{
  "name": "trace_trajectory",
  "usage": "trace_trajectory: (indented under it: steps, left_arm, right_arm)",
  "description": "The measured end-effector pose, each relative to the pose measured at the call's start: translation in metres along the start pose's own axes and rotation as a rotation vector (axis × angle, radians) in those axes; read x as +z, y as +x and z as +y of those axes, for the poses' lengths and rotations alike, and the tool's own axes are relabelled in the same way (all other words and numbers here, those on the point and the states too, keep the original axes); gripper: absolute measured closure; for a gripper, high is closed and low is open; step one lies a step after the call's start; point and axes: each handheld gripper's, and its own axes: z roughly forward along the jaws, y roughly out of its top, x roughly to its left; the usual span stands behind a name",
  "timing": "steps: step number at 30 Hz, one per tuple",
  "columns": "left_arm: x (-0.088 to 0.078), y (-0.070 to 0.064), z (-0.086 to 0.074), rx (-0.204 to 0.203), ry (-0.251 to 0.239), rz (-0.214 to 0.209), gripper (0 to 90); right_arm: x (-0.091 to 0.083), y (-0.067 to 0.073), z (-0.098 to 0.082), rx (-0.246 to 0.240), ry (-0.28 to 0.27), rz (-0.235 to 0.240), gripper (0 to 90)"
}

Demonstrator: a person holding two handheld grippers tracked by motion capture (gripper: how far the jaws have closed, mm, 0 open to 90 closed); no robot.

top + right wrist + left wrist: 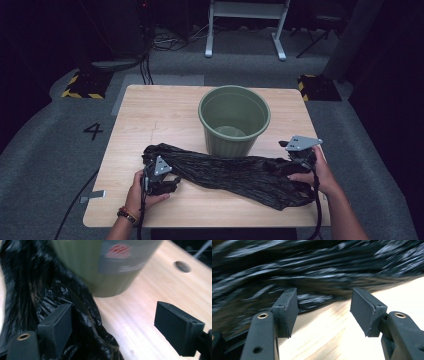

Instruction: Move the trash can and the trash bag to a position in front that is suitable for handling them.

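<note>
The black bag [235, 175] lies crumpled along the tabletop's [150, 115] near edge, in front of the green bin [234, 120]. Both grippers have their jaws apart with nothing clamped: the left gripper [324, 312] faces the bag's left end, the right gripper [112, 327] has film against one jaw only. The thin, slippery film could slide out of a shallow pinch, or a jaw could catch just one layer, leaving the mouth shut. The bag's opening is lost in folds, and the left gripper view is blurred.
</note>
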Motion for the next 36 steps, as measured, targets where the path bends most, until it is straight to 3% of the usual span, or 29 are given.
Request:
trace_trajectory:
  steps: [2,8,10,12,13,14,17,19,21,23,27,36]
  left_arm:
    - [0.001,-0.001,0.0,0.004,-0.003,0.001,39.8]
    - [0.001,-0.003,0.002,0.022,0.013,0.01,48.0]
    - [0.0,-0.002,0.001,0.024,-0.001,0.004,51.0]
    - [-0.002,-0.002,0.001,0.023,-0.008,-0.002,50.6]
    - [-0.003,-0.001,0.001,0.025,-0.016,-0.002,48.2]
    - [-0.003,-0.002,0.001,0.016,-0.026,-0.01,40.4]
    - [-0.007,-0.003,0.002,0.017,-0.047,-0.019,34.4]
    - [-0.007,-0.004,0.003,0.015,-0.053,-0.018,34.3]
    - [-0.006,-0.006,0.004,0.019,-0.06,-0.023,34.3]
    - [-0.005,-0.007,0.005,0.026,-0.055,-0.027,34.3]
    - [-0.002,-0.011,0.009,0.043,-0.053,-0.046,34.3]
    - [0.002,-0.02,0.014,0.074,-0.054,-0.071,34.5]
  right_arm:
    - [0.004,0.003,0.001,-0.005,0.01,0.007,16.2]
    - [0.009,0.007,0.001,-0.039,0.082,0.107,16.4]
    - [0.007,0.006,0.0,-0.039,0.064,0.113,16.9]
    - [0.002,0.005,-0.001,-0.025,0.011,0.169,18.2]
    - [0.0,0.003,-0.002,-0.02,-0.008,0.173,17.6]
    - [-0.003,0.001,-0.002,0.005,-0.028,0.141,15.7]
    - [-0.006,-0.001,-0.003,0.004,-0.05,0.135,15.6]
    - [-0.008,-0.001,-0.003,0.008,-0.061,0.139,15.7]
    - [-0.012,0.001,-0.001,0.018,-0.111,0.128,16.5]
    - [-0.011,0.002,0.001,0.021,-0.114,0.113,18.0]
    - [0.001,0.014,0.019,0.016,-0.114,0.076,20.7]
    - [0.029,0.011,0.043,0.074,-0.137,0.027,19.7]
